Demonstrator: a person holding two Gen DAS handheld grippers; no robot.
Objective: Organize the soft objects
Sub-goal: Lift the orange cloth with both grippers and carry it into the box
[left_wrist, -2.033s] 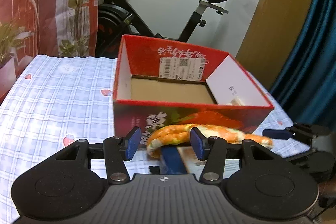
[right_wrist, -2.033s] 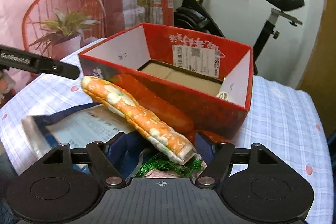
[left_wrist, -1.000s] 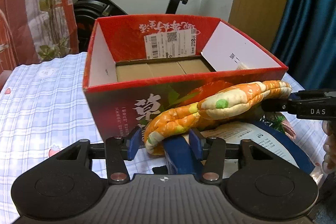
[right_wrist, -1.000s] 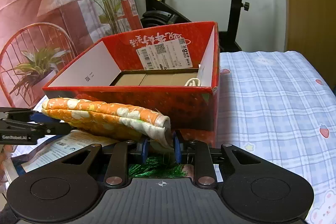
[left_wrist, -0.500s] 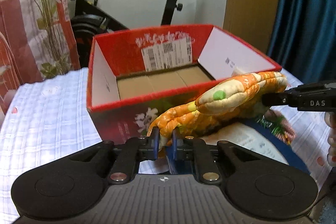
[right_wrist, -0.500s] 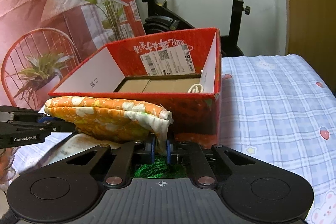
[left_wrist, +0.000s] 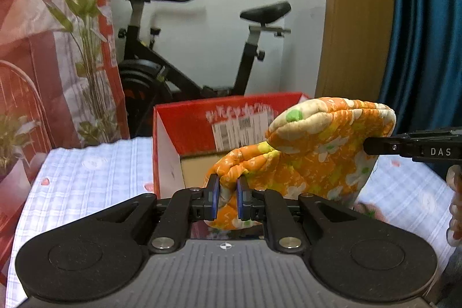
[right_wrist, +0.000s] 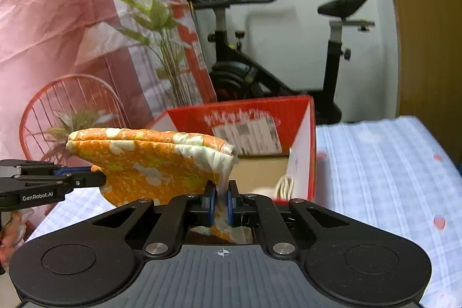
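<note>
An orange floral quilted cloth point(left_wrist: 314, 160) hangs in the air between my two grippers, just in front of an open red cardboard box point(left_wrist: 184, 117). My left gripper point(left_wrist: 228, 197) is shut on one end of the cloth. My right gripper point(right_wrist: 221, 202) is shut on the other end point(right_wrist: 150, 160). The right gripper shows at the right of the left wrist view point(left_wrist: 415, 147); the left gripper shows at the left of the right wrist view point(right_wrist: 52, 185). The box point(right_wrist: 300, 117) holds a cardboard insert and a white cord point(right_wrist: 284, 184).
The box stands on a table with a blue checked cloth point(right_wrist: 389, 163). An exercise bike point(left_wrist: 179, 59) stands behind the table. A potted plant and a red wire chair point(right_wrist: 69, 106) are at the left. A blue curtain point(left_wrist: 424, 28) hangs at the right.
Both grippers closed on the ends of the orange cloth and lifted it off the table, up to about the height of the box's rim. The items beneath it have dropped out of view.
</note>
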